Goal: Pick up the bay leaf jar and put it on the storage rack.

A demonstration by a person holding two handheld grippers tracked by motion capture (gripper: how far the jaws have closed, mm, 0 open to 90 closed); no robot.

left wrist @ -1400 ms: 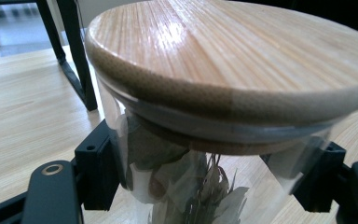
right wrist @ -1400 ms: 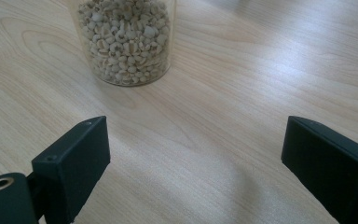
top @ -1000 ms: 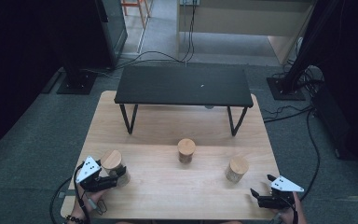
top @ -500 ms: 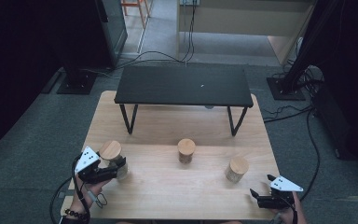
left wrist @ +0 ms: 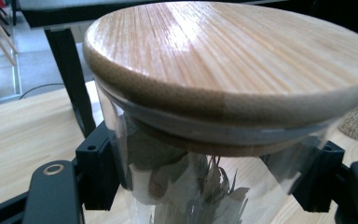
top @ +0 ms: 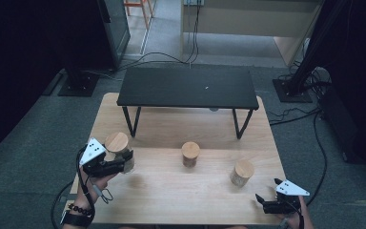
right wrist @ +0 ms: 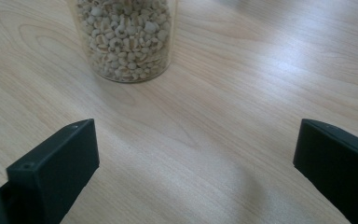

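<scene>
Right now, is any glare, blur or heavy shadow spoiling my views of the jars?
Left gripper view: glare streaks the held jar's lid, and its glass looks soft this close. Right gripper view: even light, the grain jar sharp, cut off at the top edge. High view: table well lit, surroundings dark.

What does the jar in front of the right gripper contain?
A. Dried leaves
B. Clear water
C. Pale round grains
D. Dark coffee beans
C. In the right gripper view, the glass jar standing on the table is packed with small pale round grains; the right gripper is open and apart from it, with only bare wood between its fingers.
</scene>
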